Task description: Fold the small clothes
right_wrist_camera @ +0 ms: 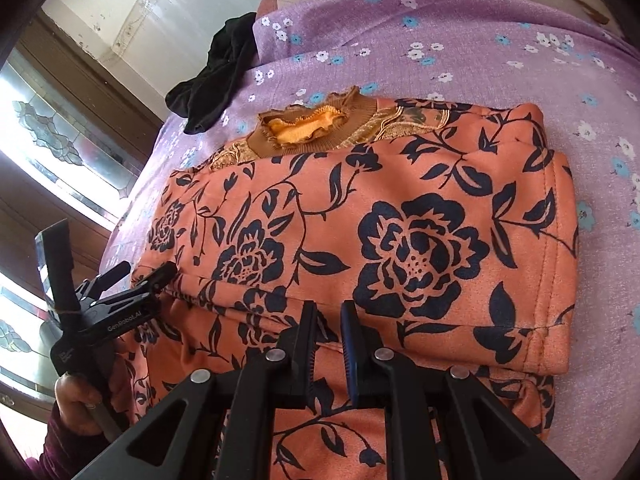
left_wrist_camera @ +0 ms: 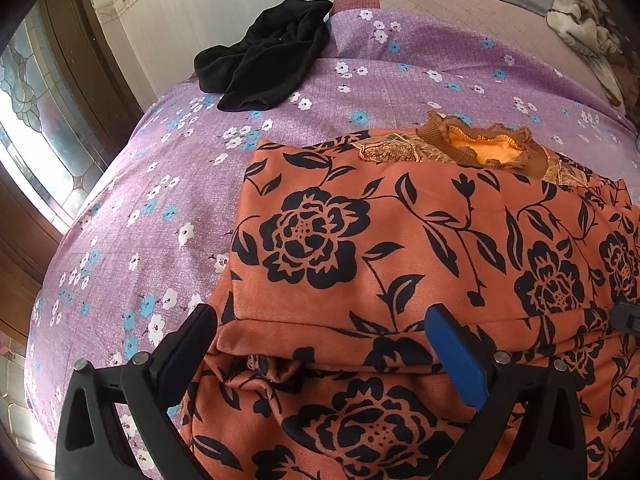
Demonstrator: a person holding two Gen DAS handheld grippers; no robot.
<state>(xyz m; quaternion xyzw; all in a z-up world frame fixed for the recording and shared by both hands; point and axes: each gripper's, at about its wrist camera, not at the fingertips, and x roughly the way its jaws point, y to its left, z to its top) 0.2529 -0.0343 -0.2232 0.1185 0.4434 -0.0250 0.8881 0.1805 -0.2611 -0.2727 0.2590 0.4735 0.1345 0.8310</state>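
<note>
An orange top with black flowers lies partly folded on the purple flowered bedspread, its brown ruffled collar at the far side. It also shows in the right wrist view. My left gripper is open, its fingers astride the folded hem at the near edge. My right gripper has its fingers close together with a fold of the orange top pinched between them. The left gripper shows in the right wrist view at the top's left edge.
A crumpled black garment lies at the far left edge of the bed by the wall. A patterned blanket is bunched at the far right. A window with leaded glass and a brown frame is on the left.
</note>
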